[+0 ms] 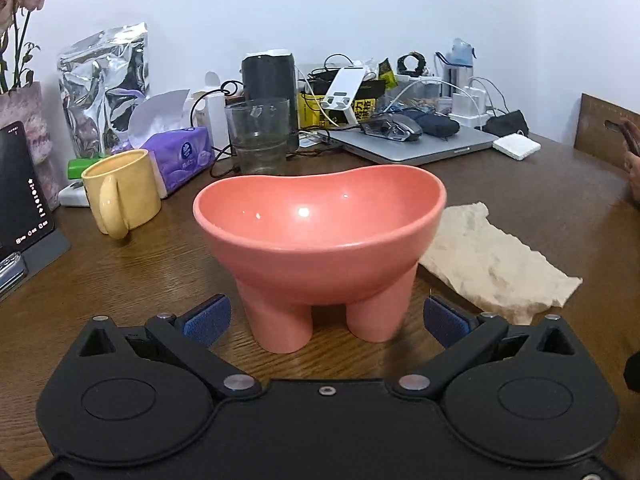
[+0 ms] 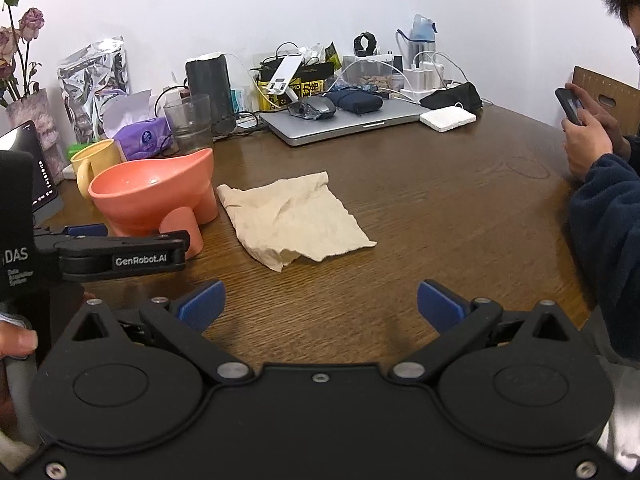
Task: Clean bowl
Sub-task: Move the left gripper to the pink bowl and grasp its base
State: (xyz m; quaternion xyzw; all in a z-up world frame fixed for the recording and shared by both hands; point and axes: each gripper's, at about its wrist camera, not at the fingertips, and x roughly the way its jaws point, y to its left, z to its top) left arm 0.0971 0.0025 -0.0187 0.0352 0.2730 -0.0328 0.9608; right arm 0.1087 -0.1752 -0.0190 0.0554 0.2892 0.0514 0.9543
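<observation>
A pink footed bowl (image 1: 320, 236) stands upright on the brown wooden table, straight ahead of my left gripper (image 1: 326, 320). That gripper is open, its blue pads to either side of the bowl's legs and apart from them. A crumpled beige paper towel (image 1: 492, 260) lies flat just right of the bowl. In the right wrist view the bowl (image 2: 156, 196) is at the left and the towel (image 2: 292, 220) lies ahead in the middle. My right gripper (image 2: 320, 304) is open above bare table, short of the towel. The left gripper (image 2: 120, 254) shows at the left.
Behind the bowl stand a yellow mug (image 1: 120, 192), a glass (image 1: 258, 136), a purple tissue pack (image 1: 180, 156) and a foil bag (image 1: 104, 84). A laptop (image 1: 404, 144), cables and chargers crowd the back. A tablet (image 1: 20, 192) leans at left. A person (image 2: 600, 184) holding a phone sits at right.
</observation>
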